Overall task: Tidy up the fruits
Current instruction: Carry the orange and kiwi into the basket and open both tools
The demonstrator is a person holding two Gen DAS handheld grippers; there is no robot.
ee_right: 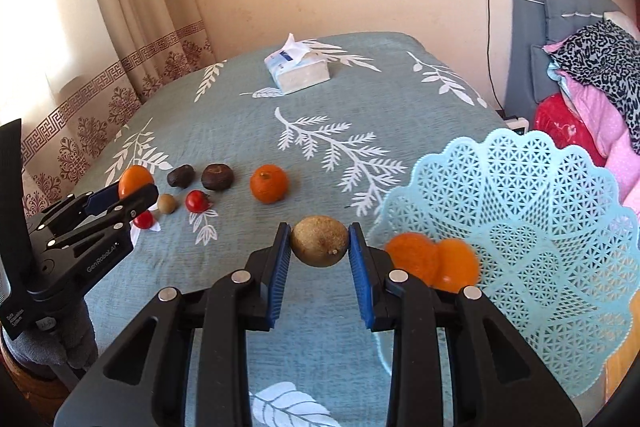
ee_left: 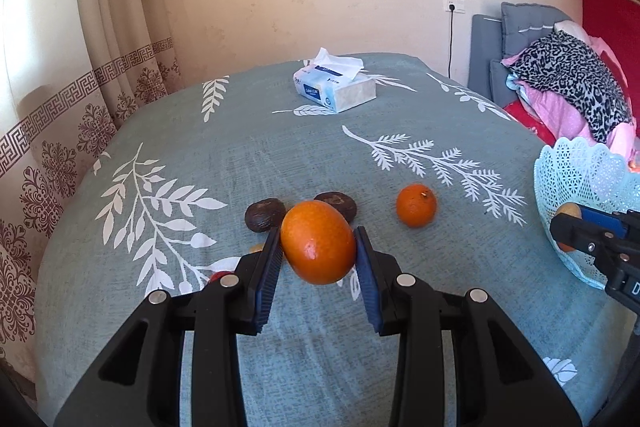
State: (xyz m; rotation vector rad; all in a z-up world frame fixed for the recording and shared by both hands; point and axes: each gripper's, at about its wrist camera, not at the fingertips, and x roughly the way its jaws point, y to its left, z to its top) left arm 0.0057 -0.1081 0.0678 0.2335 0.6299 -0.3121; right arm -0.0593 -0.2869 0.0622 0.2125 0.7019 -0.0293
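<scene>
My left gripper [ee_left: 318,243] is shut on an oval orange [ee_left: 318,251], held just above the teal cloth; the right wrist view shows this gripper [ee_right: 134,191] at far left. My right gripper [ee_right: 320,241] is shut on a round brown fruit [ee_right: 320,247], beside the left rim of the pale blue lattice basket [ee_right: 520,211]. Two oranges [ee_right: 432,261] show blurred through the basket's near wall. On the cloth lie a mandarin [ee_right: 269,183], two dark brown fruits [ee_right: 217,177], two cherry tomatoes [ee_right: 197,201] and a small tan fruit [ee_right: 166,203].
A tissue box [ee_right: 298,67] sits at the far side of the leaf-patterned cloth [ee_right: 360,99]. Curtains hang on the left. A grey sofa with piled clothes [ee_right: 592,67] stands behind the basket on the right.
</scene>
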